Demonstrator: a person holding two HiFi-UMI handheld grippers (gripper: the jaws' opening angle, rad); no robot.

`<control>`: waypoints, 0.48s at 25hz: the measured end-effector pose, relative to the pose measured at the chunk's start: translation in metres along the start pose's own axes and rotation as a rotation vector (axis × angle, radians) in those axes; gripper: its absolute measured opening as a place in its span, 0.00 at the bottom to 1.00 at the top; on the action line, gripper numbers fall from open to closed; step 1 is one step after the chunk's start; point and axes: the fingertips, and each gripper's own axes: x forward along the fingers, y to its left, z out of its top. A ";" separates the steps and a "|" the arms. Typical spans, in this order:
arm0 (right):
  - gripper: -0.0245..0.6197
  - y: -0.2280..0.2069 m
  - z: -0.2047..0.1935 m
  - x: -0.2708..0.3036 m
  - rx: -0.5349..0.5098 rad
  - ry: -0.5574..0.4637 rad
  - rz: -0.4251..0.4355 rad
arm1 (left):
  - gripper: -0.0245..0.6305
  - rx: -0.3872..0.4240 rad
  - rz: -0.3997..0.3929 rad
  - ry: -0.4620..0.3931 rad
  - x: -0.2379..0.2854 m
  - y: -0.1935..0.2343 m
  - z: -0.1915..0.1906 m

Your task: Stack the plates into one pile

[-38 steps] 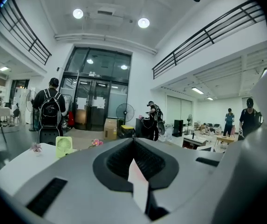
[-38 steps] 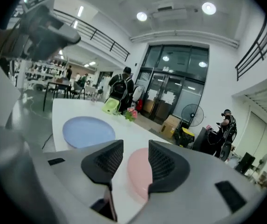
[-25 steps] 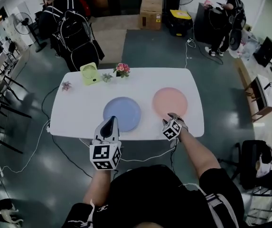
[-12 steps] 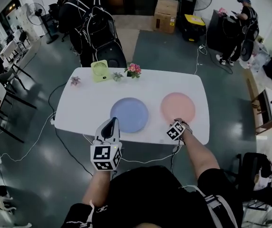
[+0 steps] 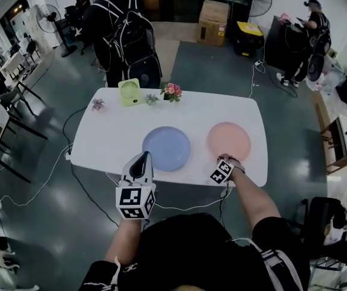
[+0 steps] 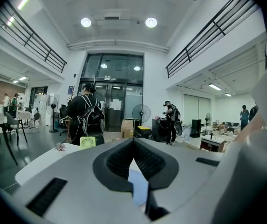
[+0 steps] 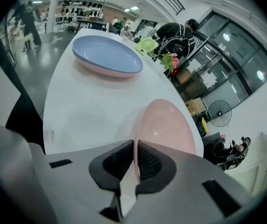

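On the white table [image 5: 112, 138] lie two plates side by side: a blue plate [image 5: 166, 148] at the middle and a pink plate [image 5: 229, 141] to its right. My right gripper [image 5: 224, 160] points down at the pink plate's near rim. In the right gripper view its jaws are closing and the pads of the right gripper [image 7: 134, 143] pinch the pink plate [image 7: 166, 125] at that rim, with the blue plate [image 7: 106, 55] farther off. My left gripper [image 5: 143, 157] hovers shut at the table's front edge before the blue plate, holding nothing. Between the jaws of the left gripper [image 6: 133, 141] a strip of blue plate [image 6: 138, 188] shows.
At the table's far edge stand a green fan [image 5: 130, 92], a pot of pink flowers [image 5: 172, 91] and a small plant [image 5: 97, 104]. A person with a backpack [image 5: 125, 35] stands just behind the table. Cables trail on the floor at the left.
My right gripper has sunk a little onto the pink plate's near rim. The left gripper has kept its place. The person with the backpack has stepped closer to the table.
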 end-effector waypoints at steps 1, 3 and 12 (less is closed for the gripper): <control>0.09 -0.002 0.003 -0.004 -0.005 -0.018 -0.014 | 0.06 -0.001 0.000 -0.001 -0.001 -0.001 0.000; 0.10 -0.007 0.011 -0.013 0.012 -0.057 -0.045 | 0.06 -0.003 -0.005 -0.002 -0.002 -0.002 0.000; 0.10 -0.039 0.045 -0.069 0.003 -0.180 -0.196 | 0.06 0.000 -0.053 -0.003 -0.004 -0.018 0.002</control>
